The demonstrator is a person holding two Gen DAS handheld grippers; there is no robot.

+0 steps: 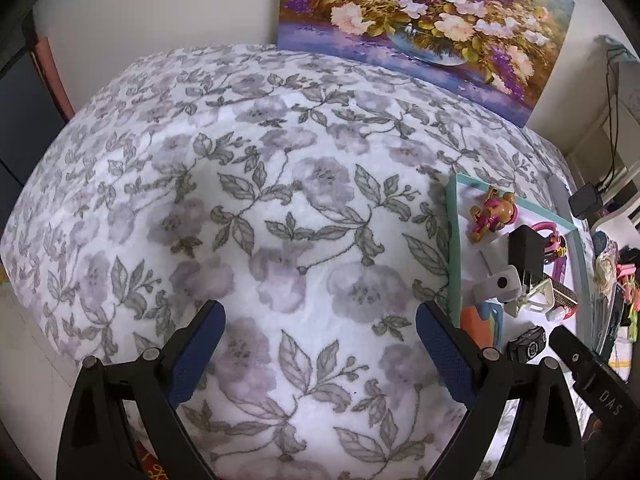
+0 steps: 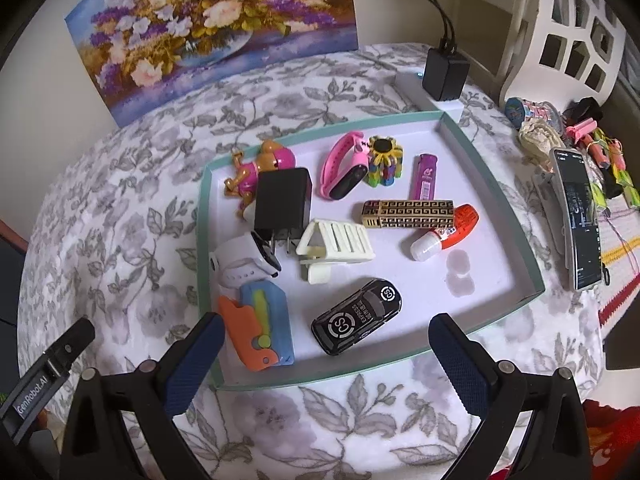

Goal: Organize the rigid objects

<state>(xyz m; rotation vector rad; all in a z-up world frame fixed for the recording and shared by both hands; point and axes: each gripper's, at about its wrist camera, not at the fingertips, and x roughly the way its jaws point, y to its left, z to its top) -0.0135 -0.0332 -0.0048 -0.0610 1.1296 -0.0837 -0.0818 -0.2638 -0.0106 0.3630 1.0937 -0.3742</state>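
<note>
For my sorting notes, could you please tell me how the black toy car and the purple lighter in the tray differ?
The black toy car is dark with white logos and lettering; the purple lighter is bright purple with a pale label. The car is broad and rounded, the lighter slim and straight. The car lies near the tray's front edge, close to the open right gripper; the lighter lies farther back. Both lie flat inside the tray, touching nothing else.

- Worktop cloth (image 2: 340,412): white with grey-lilac flowers and grey leaves.
- Tray (image 2: 496,184): teal rim, white floor.
- Toy car (image 2: 356,316) in the tray: black, white lettering.
- Long case (image 2: 408,214) in the tray: black with gold key pattern.
- Claw pads (image 2: 192,364): dark blue.
</note>
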